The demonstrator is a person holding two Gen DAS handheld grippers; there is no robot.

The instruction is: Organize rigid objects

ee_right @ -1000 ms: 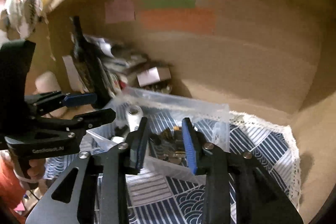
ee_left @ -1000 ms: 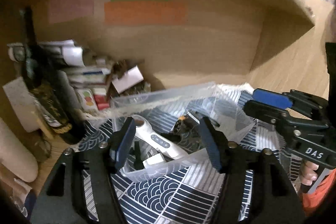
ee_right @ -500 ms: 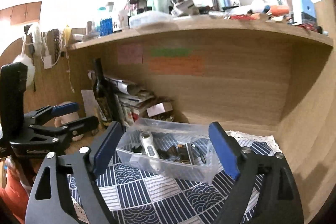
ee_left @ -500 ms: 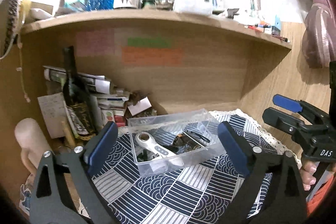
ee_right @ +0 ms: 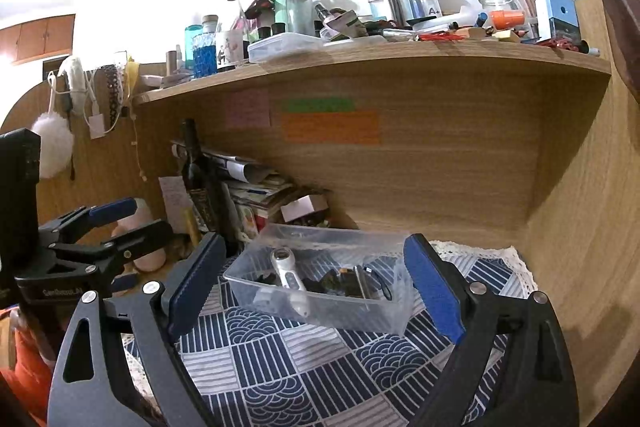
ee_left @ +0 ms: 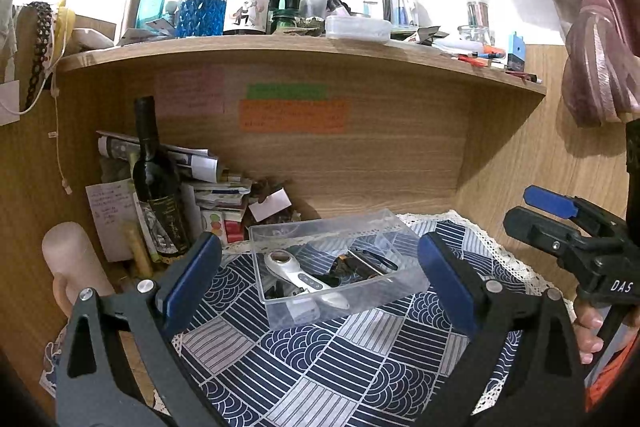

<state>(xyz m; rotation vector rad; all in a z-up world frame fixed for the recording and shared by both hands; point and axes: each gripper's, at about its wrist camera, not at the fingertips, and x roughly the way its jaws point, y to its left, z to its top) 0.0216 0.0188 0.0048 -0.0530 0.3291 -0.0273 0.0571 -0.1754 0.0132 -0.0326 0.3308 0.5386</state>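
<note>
A clear plastic box point(ee_left: 404, 283) stands on a blue patterned cloth point(ee_left: 320, 359) in a wooden desk alcove. Inside lie a white rotary cutter point(ee_left: 300, 277) and several small dark tools point(ee_left: 366, 263). My left gripper point(ee_left: 320, 275) is open and empty, pulled back in front of the box. My right gripper point(ee_right: 314, 281) is also open and empty, facing the same box point(ee_right: 360, 315) with the cutter point(ee_right: 286, 273) inside. Each gripper shows at the edge of the other's view: the right one point(ee_left: 560, 223), the left one point(ee_right: 120, 223).
A dark wine bottle point(ee_left: 154, 183) and stacked papers and boxes point(ee_left: 216, 195) fill the alcove's left corner. A pale rounded object point(ee_left: 70, 267) stands at far left. The shelf above point(ee_left: 304, 47) carries several bottles and containers. Wooden walls close in the back and right.
Both grippers have drawn back and up from the box and opened wide. The shelf top has come into view.
</note>
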